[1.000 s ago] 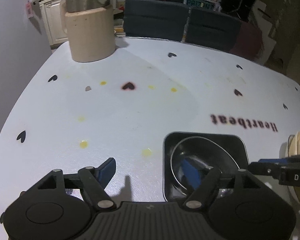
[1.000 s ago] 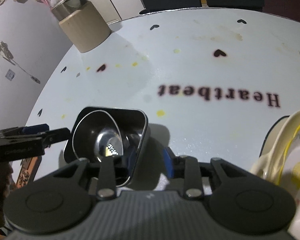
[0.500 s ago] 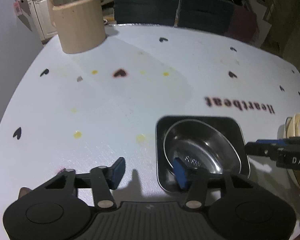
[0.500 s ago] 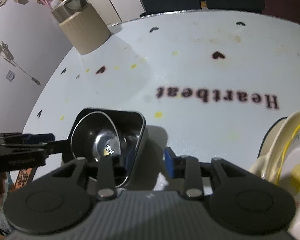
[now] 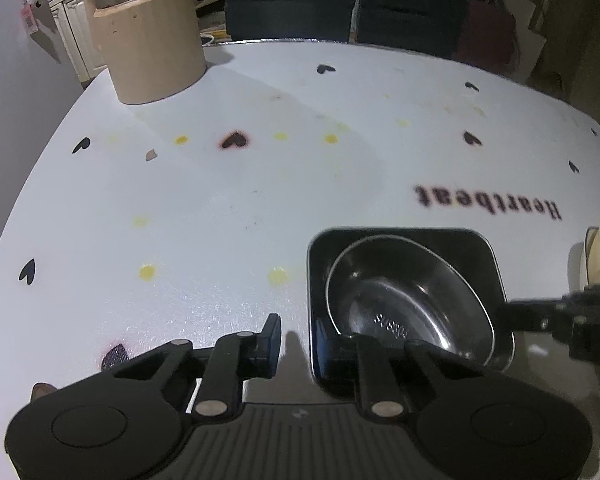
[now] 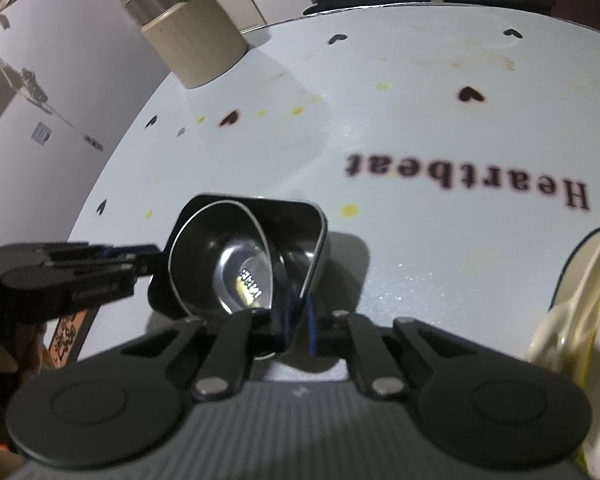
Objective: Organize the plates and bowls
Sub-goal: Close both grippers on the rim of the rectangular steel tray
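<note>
Bowl sits nested in the black tray on the table, right gripper pinching the tray wall, left gripper gaping astride the near wall, so I'd clamp left before lifting level.

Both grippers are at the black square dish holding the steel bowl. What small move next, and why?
Probably close the left gripper on the black square dish: its jaws straddle the dish's left wall, open, while the right gripper looks shut on the far side. With the steel bowl inside, a two-sided hold seems steadier for lifting.
</note>
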The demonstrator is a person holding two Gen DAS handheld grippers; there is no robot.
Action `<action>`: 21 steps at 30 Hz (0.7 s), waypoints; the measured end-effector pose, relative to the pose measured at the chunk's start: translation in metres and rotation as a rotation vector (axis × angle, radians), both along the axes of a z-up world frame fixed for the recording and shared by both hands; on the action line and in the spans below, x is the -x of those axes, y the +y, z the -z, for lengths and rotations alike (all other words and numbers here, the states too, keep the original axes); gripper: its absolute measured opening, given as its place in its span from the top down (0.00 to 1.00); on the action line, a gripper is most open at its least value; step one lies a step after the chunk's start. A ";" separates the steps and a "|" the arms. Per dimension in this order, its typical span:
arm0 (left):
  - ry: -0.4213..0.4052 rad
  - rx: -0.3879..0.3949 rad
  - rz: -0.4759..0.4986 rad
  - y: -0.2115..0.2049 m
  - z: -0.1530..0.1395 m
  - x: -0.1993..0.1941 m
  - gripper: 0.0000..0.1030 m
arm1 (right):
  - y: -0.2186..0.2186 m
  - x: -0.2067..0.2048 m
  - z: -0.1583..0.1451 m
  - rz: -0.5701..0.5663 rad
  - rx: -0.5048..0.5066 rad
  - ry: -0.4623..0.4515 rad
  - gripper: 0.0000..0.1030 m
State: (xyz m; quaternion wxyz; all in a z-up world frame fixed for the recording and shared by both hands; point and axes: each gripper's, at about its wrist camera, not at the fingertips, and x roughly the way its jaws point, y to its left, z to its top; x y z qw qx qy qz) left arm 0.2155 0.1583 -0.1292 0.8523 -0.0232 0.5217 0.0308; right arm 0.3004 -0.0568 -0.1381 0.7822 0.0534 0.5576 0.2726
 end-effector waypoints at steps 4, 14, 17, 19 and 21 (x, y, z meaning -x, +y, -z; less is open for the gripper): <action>-0.015 0.021 -0.003 -0.001 0.001 -0.001 0.90 | 0.000 -0.001 0.000 -0.007 -0.006 0.003 0.91; -0.005 0.134 -0.048 0.008 0.003 -0.002 0.93 | -0.002 -0.001 -0.001 -0.007 -0.010 0.008 0.91; 0.014 0.159 -0.057 0.011 0.008 -0.002 0.93 | -0.003 -0.001 0.000 -0.004 -0.014 0.009 0.91; 0.019 0.160 -0.062 0.011 0.010 -0.002 0.95 | -0.002 -0.001 -0.001 -0.005 -0.013 0.006 0.91; 0.011 0.163 -0.073 0.011 0.010 -0.002 0.95 | -0.002 0.000 -0.001 -0.002 -0.016 0.003 0.91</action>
